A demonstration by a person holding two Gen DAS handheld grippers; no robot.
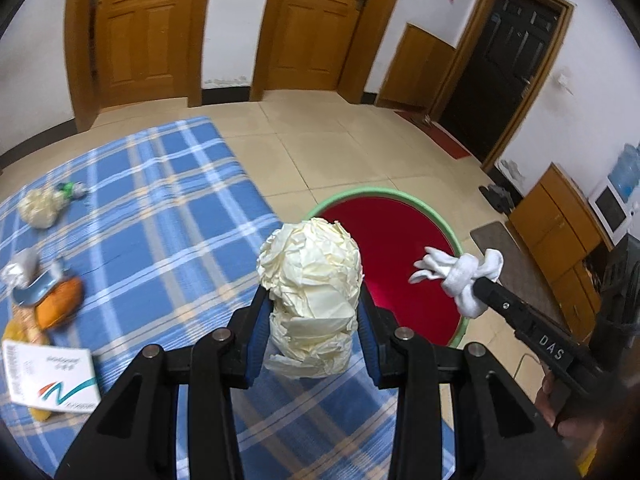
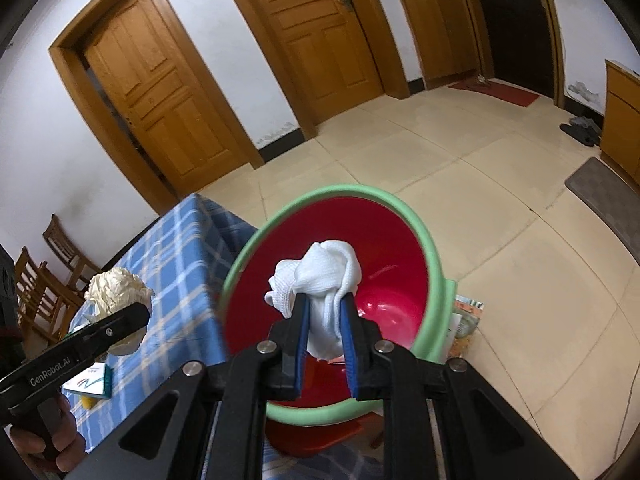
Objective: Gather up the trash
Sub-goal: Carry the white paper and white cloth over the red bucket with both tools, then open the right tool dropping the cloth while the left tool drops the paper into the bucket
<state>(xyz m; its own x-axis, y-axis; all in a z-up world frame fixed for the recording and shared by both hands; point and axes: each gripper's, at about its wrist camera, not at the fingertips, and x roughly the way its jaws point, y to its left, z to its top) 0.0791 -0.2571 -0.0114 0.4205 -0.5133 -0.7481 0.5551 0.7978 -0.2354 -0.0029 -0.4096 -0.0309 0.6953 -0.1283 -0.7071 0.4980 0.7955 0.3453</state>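
My left gripper (image 1: 314,300) is shut on a big cream crumpled paper ball (image 1: 310,280), held above the table's right edge beside the bin; it also shows in the right wrist view (image 2: 116,292). My right gripper (image 2: 325,300) is shut on a white knotted cloth wad (image 2: 320,276), held over the open mouth of the red bin with a green rim (image 2: 430,240). In the left wrist view the wad (image 1: 460,274) hangs over the bin's rim (image 1: 448,228).
On the blue plaid tablecloth (image 1: 160,208) lie another crumpled paper ball (image 1: 40,206), a green-capped item (image 1: 70,189), an orange snack wrapper pile (image 1: 48,300) and a white booklet (image 1: 52,378). Wooden chairs (image 2: 48,272) stand at left. A packet (image 2: 464,320) lies on the floor beside the bin.
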